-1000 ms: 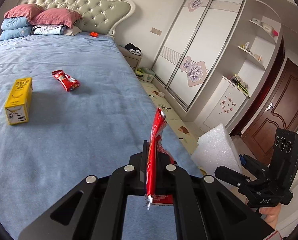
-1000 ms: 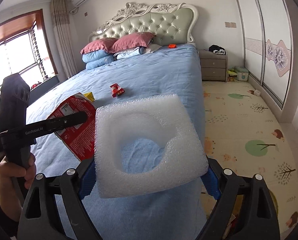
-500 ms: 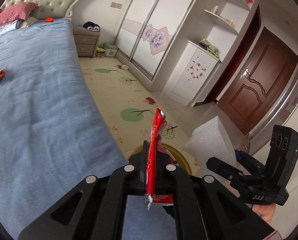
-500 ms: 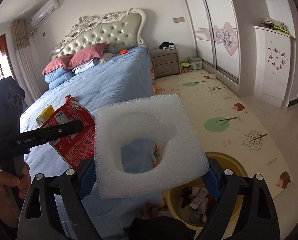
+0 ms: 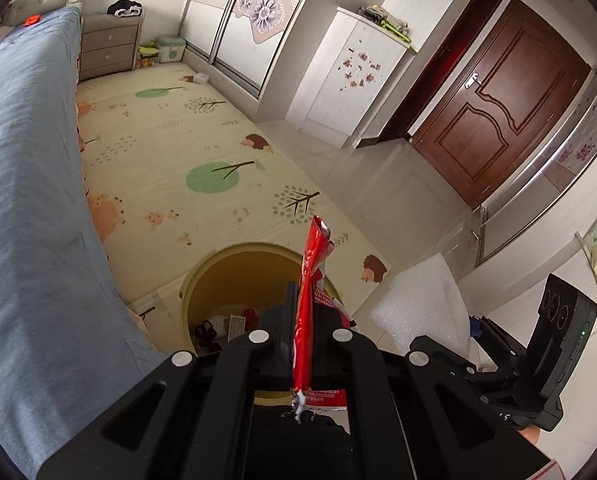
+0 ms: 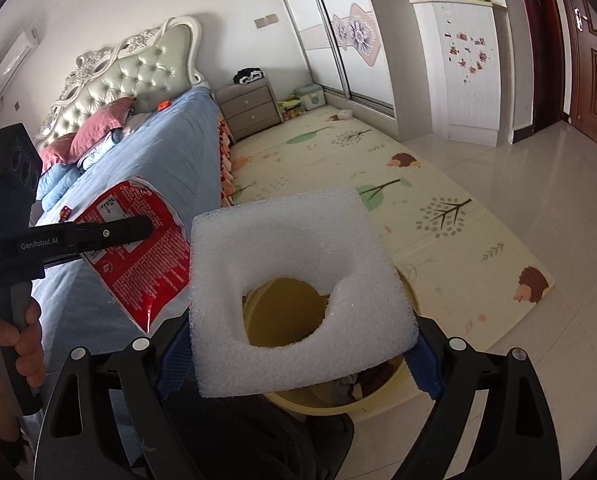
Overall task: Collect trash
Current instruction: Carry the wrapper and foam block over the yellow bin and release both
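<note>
My left gripper [image 5: 303,320] is shut on a red snack wrapper [image 5: 312,280], held edge-on above the round yellow bin [image 5: 202,272]. The right wrist view shows that wrapper [image 6: 138,256] flat, pinched in the left gripper [image 6: 138,229] at left. My right gripper [image 6: 298,344] holds a white foam block [image 6: 298,256] with a cut-out hole, jaws wide and pressed on its sides. Through the hole and below it I see the yellow bin [image 6: 394,392]. In the left wrist view the foam block [image 5: 418,304] and right gripper [image 5: 450,354] sit at lower right. Several scraps lie in the bin.
The blue bed [image 5: 26,200] runs along the left, its corner beside the bin. A patterned play mat [image 5: 170,152] covers the floor beyond. A grey nightstand [image 6: 250,110], white wardrobe [image 5: 234,20], white cabinet [image 6: 462,64] and brown door [image 5: 498,100] line the walls.
Both grippers swung away from the bed and tilted down, so the yellow bin came into view beneath them. The wrapper and foam block stay gripped.
</note>
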`<state>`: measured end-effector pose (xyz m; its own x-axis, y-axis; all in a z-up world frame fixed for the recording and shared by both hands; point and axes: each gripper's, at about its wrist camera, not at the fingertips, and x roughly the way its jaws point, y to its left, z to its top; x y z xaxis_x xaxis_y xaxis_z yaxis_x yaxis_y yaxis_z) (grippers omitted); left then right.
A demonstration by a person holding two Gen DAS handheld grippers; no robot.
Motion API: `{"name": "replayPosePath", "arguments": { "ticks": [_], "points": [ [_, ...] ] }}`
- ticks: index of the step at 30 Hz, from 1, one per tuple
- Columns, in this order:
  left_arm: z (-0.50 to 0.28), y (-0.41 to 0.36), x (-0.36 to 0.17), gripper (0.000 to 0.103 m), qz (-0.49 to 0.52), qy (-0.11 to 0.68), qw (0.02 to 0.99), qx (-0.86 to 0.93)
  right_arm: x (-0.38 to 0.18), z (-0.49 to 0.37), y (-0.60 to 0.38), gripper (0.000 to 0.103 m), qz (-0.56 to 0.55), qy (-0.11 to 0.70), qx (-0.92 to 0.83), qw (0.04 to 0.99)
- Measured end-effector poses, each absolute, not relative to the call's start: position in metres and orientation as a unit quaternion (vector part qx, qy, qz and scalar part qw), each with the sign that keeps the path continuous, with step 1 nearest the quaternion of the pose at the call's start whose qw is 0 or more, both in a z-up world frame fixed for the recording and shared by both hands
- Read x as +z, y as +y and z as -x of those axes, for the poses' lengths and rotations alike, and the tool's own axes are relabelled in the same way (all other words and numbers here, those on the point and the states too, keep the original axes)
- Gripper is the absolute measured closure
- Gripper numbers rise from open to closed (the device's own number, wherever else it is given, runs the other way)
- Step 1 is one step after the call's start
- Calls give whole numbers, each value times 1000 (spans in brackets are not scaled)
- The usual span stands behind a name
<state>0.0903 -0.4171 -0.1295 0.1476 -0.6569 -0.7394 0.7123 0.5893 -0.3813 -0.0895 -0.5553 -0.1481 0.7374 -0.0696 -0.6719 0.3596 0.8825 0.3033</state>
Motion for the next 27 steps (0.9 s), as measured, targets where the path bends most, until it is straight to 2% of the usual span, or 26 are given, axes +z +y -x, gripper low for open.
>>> {"name": "replayPosePath", "arguments": {
  "ticks": [11,27],
  "points": [
    [-107,-457,-154,100,-69,492,757,-425,-186,76,-564,18,-214,375,-114,895],
    [-121,-486,-174,99,-106,502,755,-409,-198,56,-573,18,-214,397,-103,887]
  ]
}}
